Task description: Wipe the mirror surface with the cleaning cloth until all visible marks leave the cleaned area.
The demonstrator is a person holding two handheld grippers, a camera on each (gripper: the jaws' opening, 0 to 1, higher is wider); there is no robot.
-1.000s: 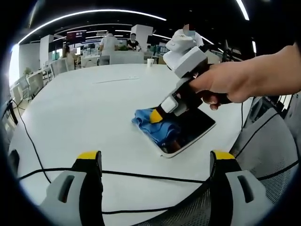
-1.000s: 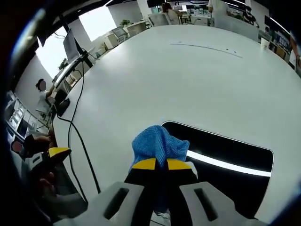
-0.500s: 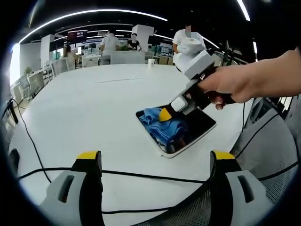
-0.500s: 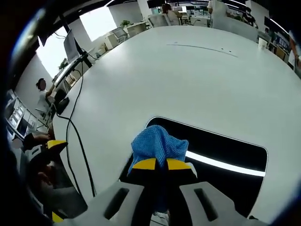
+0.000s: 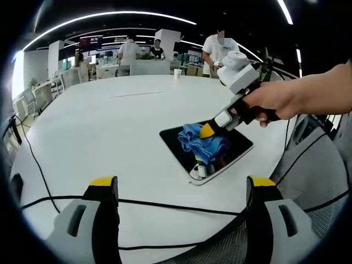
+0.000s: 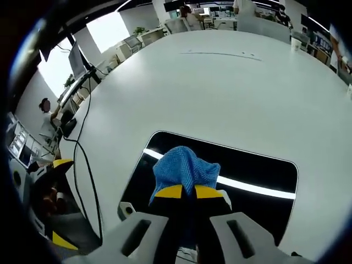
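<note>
A rectangular mirror (image 5: 234,144) (image 6: 258,168) with a white rim lies flat on the white table and reflects a bright ceiling light strip. My right gripper (image 6: 188,191) (image 5: 208,131) is shut on a bunched blue cleaning cloth (image 6: 184,168) (image 5: 201,141) and presses it onto the mirror's middle. A hand holds that gripper in the left gripper view. My left gripper (image 5: 181,190) is open near the table's near edge, well short of the mirror, with nothing between its fingers.
Black cables (image 5: 165,206) (image 6: 88,159) run along the white table's (image 5: 99,126) near edge. A cup (image 5: 175,72) and a thin line of small items (image 6: 220,54) sit far across the table. People and desks stand in the background. A mesh chair (image 5: 308,181) is at the right.
My right gripper has dragged the cloth across the mirror from its left end toward the middle, uncovering dark glass behind it. The left gripper has held still.
</note>
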